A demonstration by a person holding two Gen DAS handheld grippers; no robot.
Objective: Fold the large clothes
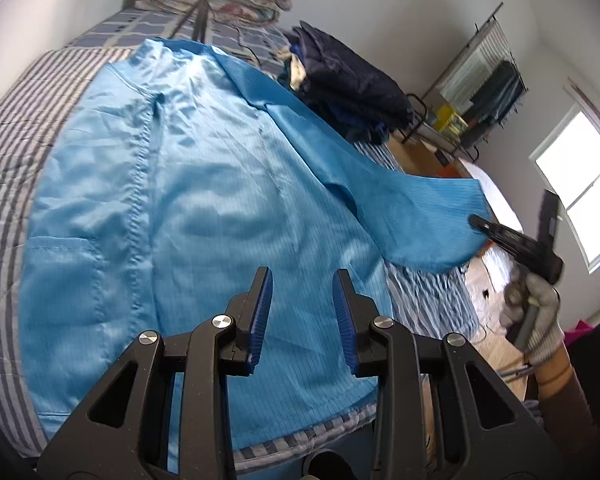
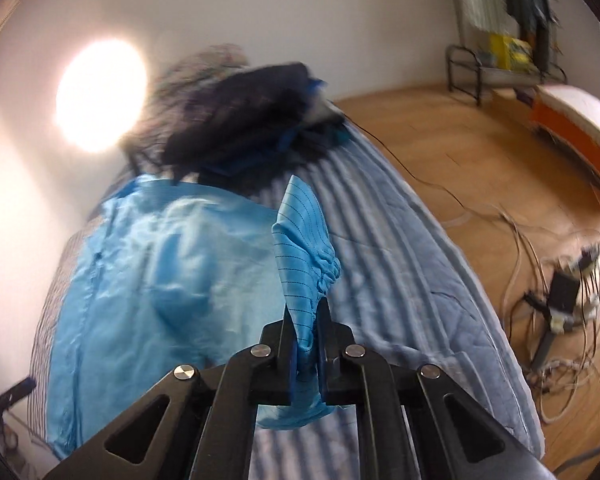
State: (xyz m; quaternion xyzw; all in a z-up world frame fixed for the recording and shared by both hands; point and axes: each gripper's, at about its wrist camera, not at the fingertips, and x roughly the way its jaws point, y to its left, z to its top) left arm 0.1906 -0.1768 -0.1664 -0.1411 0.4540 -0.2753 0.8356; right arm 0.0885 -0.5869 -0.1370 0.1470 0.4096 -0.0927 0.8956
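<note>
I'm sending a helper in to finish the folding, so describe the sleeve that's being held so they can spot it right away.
On the striped bed lies a light blue coat, spread flat. Its sleeve on the floor side is lifted off the bed, its gathered cuff pinched in the right gripper. The dark clothes pile behind is not held.

Coat (image 1: 204, 208) flat on bed (image 1: 16, 128), clothes pile (image 1: 348, 92) behind its sleeve (image 2: 304, 256).

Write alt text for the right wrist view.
The right gripper is shut on the elastic cuff of the light blue garment, lifting its sleeve above the striped bed. A dark clothes pile sits beyond.
</note>
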